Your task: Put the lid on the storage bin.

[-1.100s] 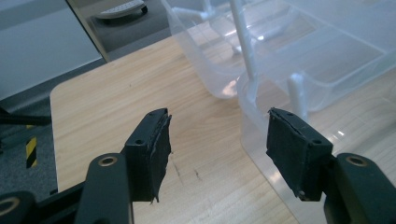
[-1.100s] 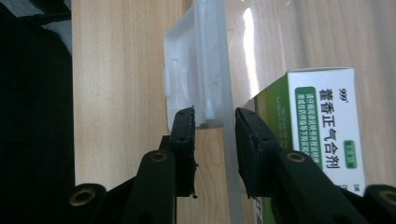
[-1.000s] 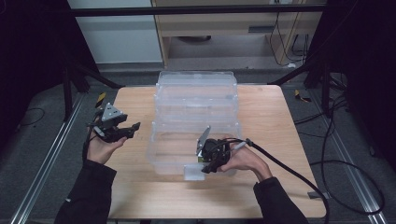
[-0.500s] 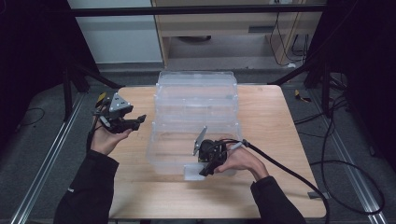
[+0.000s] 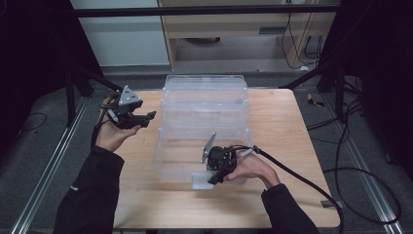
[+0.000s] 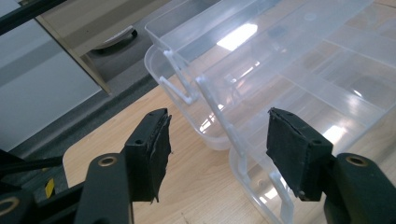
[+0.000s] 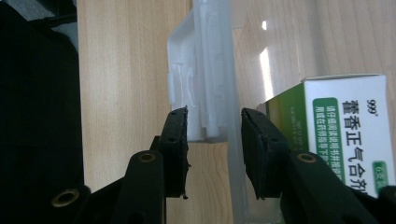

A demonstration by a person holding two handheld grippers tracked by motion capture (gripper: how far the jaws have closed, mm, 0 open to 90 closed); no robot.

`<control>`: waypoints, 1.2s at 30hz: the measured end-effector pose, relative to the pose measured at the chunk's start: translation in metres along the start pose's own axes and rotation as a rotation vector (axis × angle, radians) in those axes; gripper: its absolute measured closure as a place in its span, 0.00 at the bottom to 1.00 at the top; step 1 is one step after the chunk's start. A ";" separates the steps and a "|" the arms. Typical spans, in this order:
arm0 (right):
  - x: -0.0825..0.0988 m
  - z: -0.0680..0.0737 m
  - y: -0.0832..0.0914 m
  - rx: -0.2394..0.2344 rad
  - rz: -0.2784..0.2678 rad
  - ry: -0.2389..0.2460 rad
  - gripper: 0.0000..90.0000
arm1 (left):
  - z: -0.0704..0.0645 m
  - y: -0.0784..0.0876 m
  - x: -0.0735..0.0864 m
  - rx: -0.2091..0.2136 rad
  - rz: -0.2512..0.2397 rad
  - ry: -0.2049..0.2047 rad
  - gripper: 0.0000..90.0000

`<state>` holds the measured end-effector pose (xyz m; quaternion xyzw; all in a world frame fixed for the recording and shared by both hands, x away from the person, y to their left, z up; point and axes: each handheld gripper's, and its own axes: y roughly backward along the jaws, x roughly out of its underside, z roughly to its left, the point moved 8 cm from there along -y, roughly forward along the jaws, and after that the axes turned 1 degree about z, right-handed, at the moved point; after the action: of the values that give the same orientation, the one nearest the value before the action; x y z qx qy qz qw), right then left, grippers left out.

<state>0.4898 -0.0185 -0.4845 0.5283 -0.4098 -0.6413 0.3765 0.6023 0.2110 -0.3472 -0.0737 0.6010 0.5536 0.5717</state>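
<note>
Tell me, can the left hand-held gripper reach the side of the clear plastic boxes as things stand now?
Probably yes. The left hand-held gripper has its jaws open with nothing between them, and bare table lies between it and the clear boxes.

**Around the work area**

I see the wooden table (image 5: 292,126) mid-frame, a pale cabinet (image 5: 129,36) at upper left, a wooden shelf unit (image 5: 243,24) at top centre, and black cables (image 5: 360,170) looping across the grey floor (image 5: 34,146) at right.
</note>
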 end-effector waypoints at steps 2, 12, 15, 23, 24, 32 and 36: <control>0.000 0.001 0.000 -0.006 -0.003 0.006 0.70 | -0.001 -0.002 -0.005 0.013 0.004 -0.027 0.44; 0.002 0.002 0.000 0.003 -0.024 0.006 0.69 | -0.006 -0.017 -0.024 0.144 0.042 -0.149 0.44; 0.002 0.002 0.000 0.003 -0.024 0.005 0.69 | -0.006 -0.020 -0.027 0.180 0.054 -0.192 0.43; 0.002 0.002 0.000 0.003 -0.028 -0.001 0.69 | -0.010 -0.030 -0.036 0.256 0.067 -0.258 0.45; 0.002 0.002 0.000 0.004 -0.028 0.000 0.69 | -0.010 -0.031 -0.037 0.261 0.074 -0.272 0.46; 0.003 0.002 0.000 -0.002 -0.030 -0.003 0.69 | -0.013 -0.040 -0.042 0.277 0.099 -0.316 0.47; 0.003 0.002 0.000 -0.003 -0.034 -0.004 0.69 | -0.014 -0.042 -0.044 0.291 0.115 -0.354 0.47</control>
<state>0.4875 -0.0209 -0.4852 0.5332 -0.4008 -0.6492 0.3654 0.6389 0.1608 -0.3420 0.1423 0.5680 0.4969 0.6404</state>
